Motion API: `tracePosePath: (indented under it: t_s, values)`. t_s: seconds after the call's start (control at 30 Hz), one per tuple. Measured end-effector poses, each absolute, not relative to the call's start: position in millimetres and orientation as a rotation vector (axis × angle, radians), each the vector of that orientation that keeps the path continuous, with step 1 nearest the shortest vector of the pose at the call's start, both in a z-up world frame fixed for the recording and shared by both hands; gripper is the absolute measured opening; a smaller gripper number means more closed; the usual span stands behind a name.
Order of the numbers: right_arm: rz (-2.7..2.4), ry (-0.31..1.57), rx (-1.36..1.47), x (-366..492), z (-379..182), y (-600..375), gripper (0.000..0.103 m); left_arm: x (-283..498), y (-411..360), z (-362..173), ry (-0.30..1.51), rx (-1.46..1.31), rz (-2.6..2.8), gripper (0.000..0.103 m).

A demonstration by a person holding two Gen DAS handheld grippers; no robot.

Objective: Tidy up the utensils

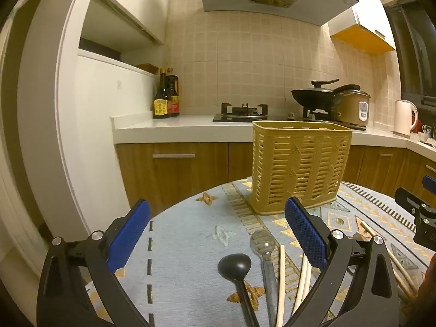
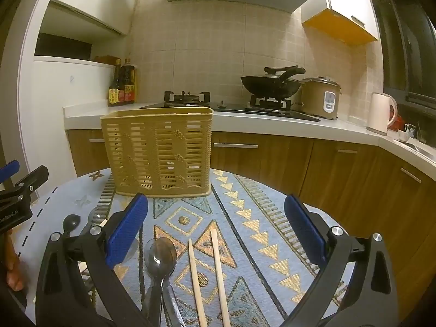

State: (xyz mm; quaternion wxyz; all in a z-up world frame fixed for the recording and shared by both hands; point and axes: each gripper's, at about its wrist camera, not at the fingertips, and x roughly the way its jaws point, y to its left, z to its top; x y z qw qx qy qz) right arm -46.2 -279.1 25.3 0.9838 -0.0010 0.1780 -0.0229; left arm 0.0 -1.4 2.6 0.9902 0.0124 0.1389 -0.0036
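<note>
A yellow slatted utensil basket (image 1: 299, 166) stands upright on the patterned tablecloth; it also shows in the right wrist view (image 2: 159, 152). My left gripper (image 1: 218, 234) is open above a black ladle (image 1: 234, 265), a metal spoon (image 1: 263, 245) and pale wooden chopsticks (image 1: 282, 278). My right gripper (image 2: 216, 231) is open above a dark spoon (image 2: 160, 256) and two chopsticks (image 2: 218, 269). The black ladle (image 2: 71, 222) lies left of it. Both grippers are empty, short of the basket.
The round table's edge (image 1: 163, 209) drops off toward wooden cabinets. Behind are a white counter (image 2: 272, 122), sauce bottles (image 1: 164, 98), a gas hob with a black wok (image 2: 269, 84), a rice cooker (image 2: 321, 96) and a kettle (image 2: 381, 113).
</note>
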Motion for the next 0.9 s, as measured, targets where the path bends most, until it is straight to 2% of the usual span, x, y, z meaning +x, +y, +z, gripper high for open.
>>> tracePosePath:
  t_s: [0.9]
  values:
    - [-0.033, 0.361, -0.010, -47.2, 25.6, -277.7, 0.096, 1.9, -1.1, -2.1, 0.284, 0.014, -0.014, 0.096]
